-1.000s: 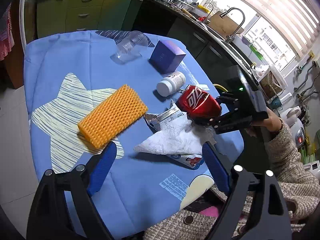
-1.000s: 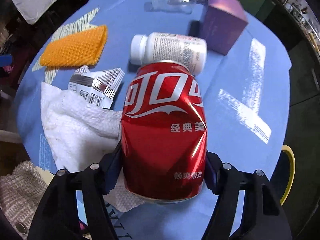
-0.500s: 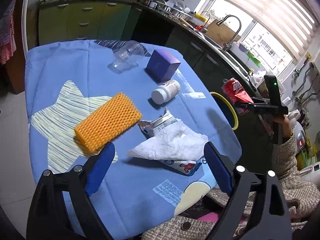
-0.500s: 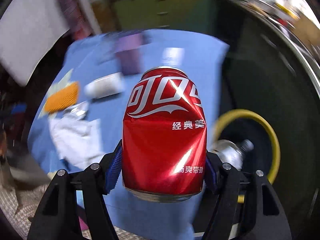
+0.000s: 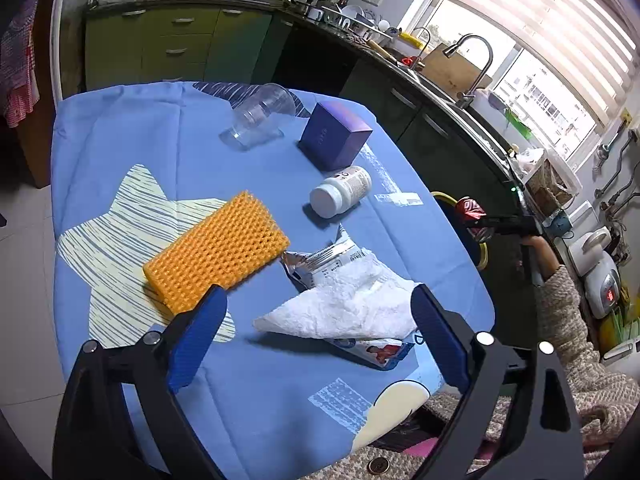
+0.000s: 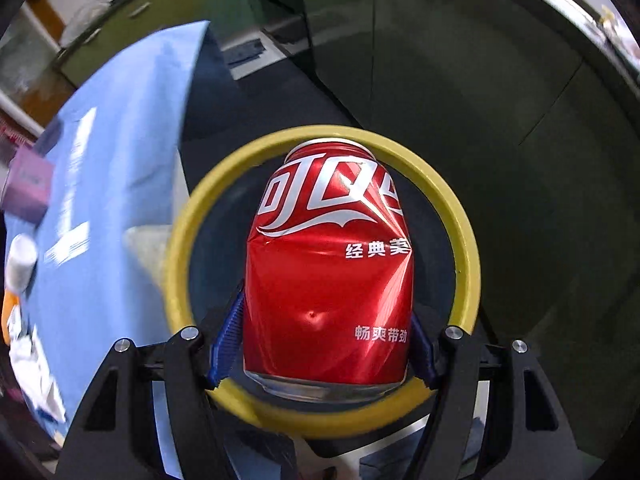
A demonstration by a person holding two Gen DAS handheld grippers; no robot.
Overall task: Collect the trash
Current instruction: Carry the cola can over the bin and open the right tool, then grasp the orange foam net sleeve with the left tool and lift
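Observation:
My right gripper (image 6: pixel 326 308) holds a dented red cola can (image 6: pixel 328 280) upright between its blue pads, straight above the yellow-rimmed bin (image 6: pixel 466 240). Its jaws are just starting to open, the can still between them. From the left wrist view the can (image 5: pixel 470 208) hangs beyond the table's right edge over the bin rim (image 5: pixel 444 198). My left gripper (image 5: pixel 318 300) hovers over the near table with its jaws opening and nothing between them. Below it lie a crumpled white tissue (image 5: pixel 348 304) and a foil wrapper (image 5: pixel 320 258).
On the blue tablecloth (image 5: pixel 120 128) lie an orange mesh sponge (image 5: pixel 218 256), a white pill bottle (image 5: pixel 342 194), a purple box (image 5: pixel 334 136), a tipped clear plastic cup (image 5: pixel 260 116) and a printed packet (image 5: pixel 376 350) under the tissue. Dark cabinets stand behind the bin.
The right gripper has carried the can from above the tissue off the table's right edge to over the bin, rolling as it went. The left gripper's jaws have spread slightly.

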